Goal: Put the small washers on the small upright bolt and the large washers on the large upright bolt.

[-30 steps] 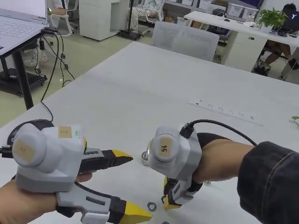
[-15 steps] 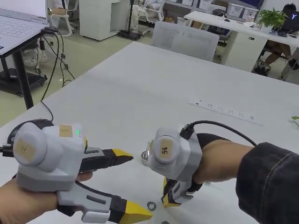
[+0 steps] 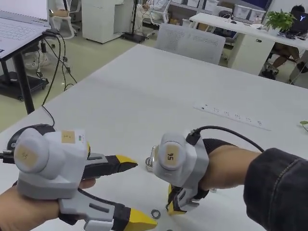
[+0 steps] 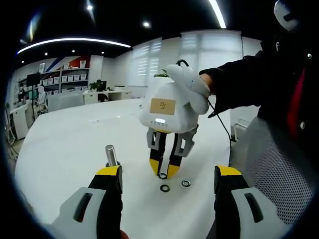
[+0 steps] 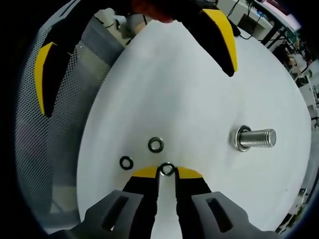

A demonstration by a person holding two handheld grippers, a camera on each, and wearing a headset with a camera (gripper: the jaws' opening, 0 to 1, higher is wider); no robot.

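Observation:
My right gripper (image 5: pixel 167 174) points down at the white table (image 3: pixel 159 96), its yellow tips closed on the two sides of a small washer (image 5: pixel 167 169) that lies flat. Two more washers (image 5: pixel 156 144) (image 5: pixel 126 162) lie just beyond it. In the left gripper view these washers (image 4: pixel 164 188) (image 4: pixel 186 182) sit under the right gripper (image 4: pixel 166 172). An upright silver bolt (image 5: pixel 256 138) with a washer at its base stands to one side, and in the left gripper view the bolt (image 4: pixel 110 154) is at the left. My left gripper (image 3: pixel 134 191) is held open and level, holding nothing.
A white power strip (image 3: pixel 231 115) lies further back on the table. A grey mesh chair (image 3: pixel 190 41) stands at the far edge. A laptop (image 3: pixel 17 24) on a stand and dangling cables (image 3: pixel 55 62) are off to the left.
My right gripper has sunk slightly toward the table. The left gripper has stayed where it was.

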